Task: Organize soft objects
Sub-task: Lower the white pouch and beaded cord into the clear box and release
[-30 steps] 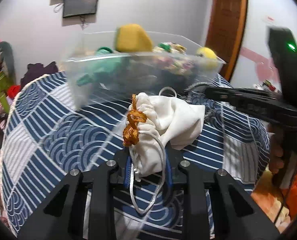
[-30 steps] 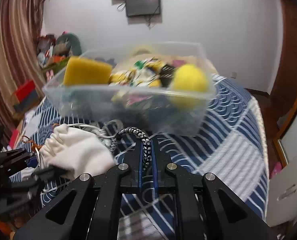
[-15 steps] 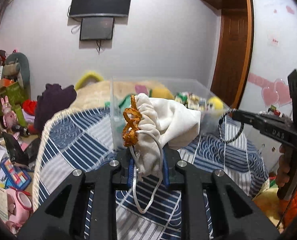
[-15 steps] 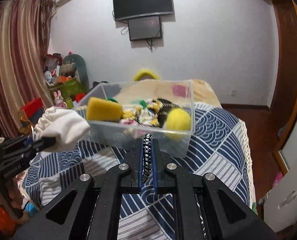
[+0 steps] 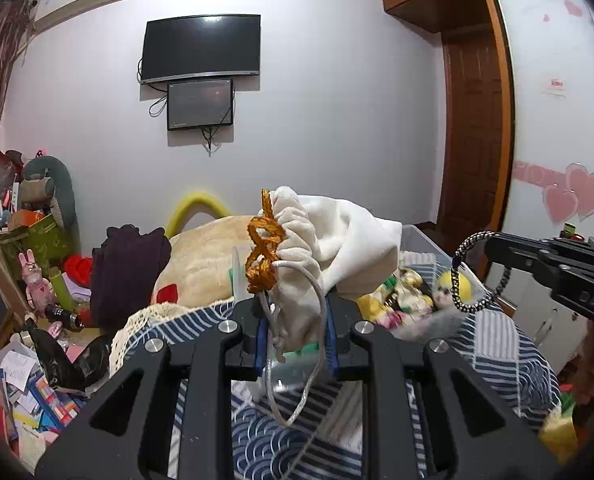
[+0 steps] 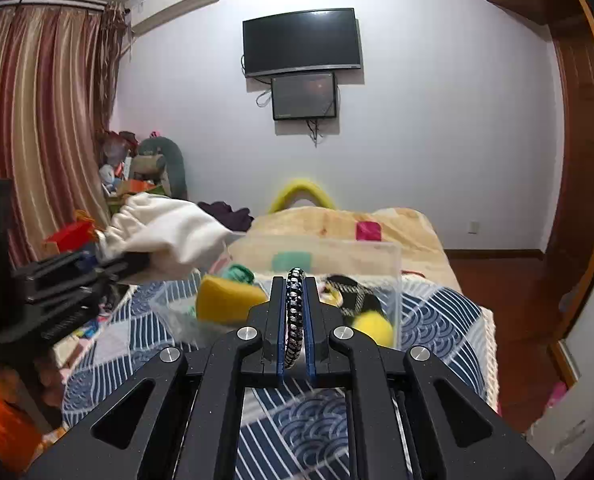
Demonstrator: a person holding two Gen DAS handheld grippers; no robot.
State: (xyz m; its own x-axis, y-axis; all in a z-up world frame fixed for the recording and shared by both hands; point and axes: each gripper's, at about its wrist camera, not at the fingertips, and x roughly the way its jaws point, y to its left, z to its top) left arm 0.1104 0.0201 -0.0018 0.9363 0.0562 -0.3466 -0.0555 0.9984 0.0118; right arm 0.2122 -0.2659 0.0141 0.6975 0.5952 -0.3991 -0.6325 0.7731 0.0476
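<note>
Here the left gripper [image 5: 295, 320] has its two jaws squeezed onto the neck of a white cloth bag [image 5: 329, 236]. The bag puffs up above the jaws and flops over to the right of them. An orange twisty string [image 5: 263, 256] hangs on the bag just left of the bunched part, above the left jaw. A gray cord [image 5: 313, 344] loops down from the bag between the jaws and below them.

Past the jaws and a bit lower sits a clear plastic box [image 6: 381, 252] on the blue and white blanket [image 6: 437, 324]. Inside the box, from left to right, are a yellow sponge [image 6: 225, 300], a bit of green cloth [image 6: 239, 274], a dark checked thing [image 6: 353, 296] and a yellow ball [image 6: 371, 328]. A small doll [image 5: 443, 294] shows in there too.

To the right, the right gripper [image 6: 295, 320] has its jaws pressed close on a black and white braided ring [image 6: 295, 312]. The ring stands on edge between the jaws and pokes out past the tips. From the left wrist view the ring [image 5: 471, 272] hangs off the end of those jaws, above the right side of the box.
</note>
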